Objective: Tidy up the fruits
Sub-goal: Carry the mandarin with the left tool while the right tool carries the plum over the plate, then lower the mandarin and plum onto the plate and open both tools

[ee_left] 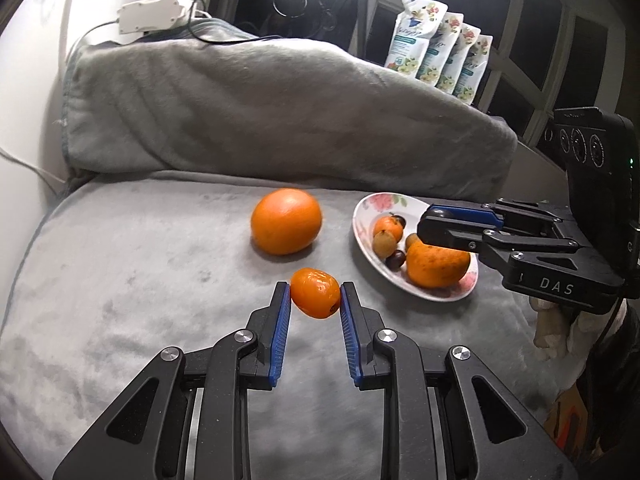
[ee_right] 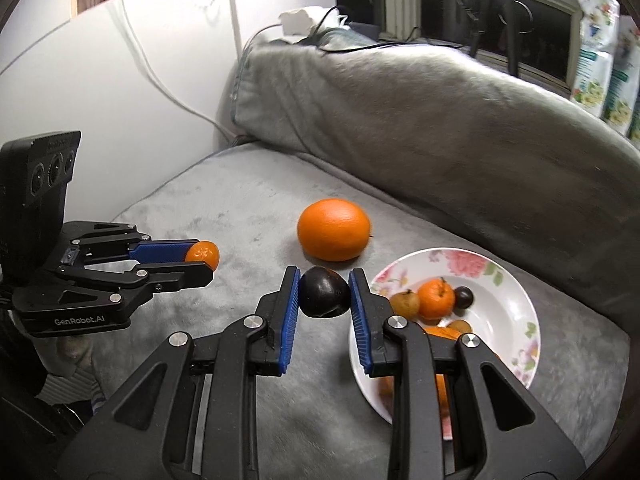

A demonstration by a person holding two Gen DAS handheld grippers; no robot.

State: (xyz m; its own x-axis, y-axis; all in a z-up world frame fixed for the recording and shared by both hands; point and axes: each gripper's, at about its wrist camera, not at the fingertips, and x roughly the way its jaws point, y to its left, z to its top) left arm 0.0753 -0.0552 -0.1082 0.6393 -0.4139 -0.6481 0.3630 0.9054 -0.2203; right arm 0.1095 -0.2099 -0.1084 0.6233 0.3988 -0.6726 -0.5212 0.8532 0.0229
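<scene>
My left gripper (ee_left: 315, 294) is shut on a small tangerine (ee_left: 315, 293) and holds it above the grey cushion; the tangerine also shows in the right wrist view (ee_right: 204, 255). My right gripper (ee_right: 324, 293) is shut on a dark plum (ee_right: 324, 293), just left of the floral plate (ee_right: 516, 300). In the left wrist view the right gripper (ee_left: 430, 226) hangs over the plate (ee_left: 370, 206); the plum is hidden there. A large orange (ee_left: 286, 221) lies loose on the cushion (ee_right: 334, 229). The plate holds a tangerine (ee_right: 436, 298), a big orange (ee_left: 437, 267) and several small brown and dark fruits.
A grey blanket covers the back cushion (ee_left: 260, 112). A white power adapter with cables (ee_left: 150, 14) lies on top of it. Several refill pouches (ee_left: 438, 52) stand by the window at the right. A white wall (ee_right: 120, 80) borders the left.
</scene>
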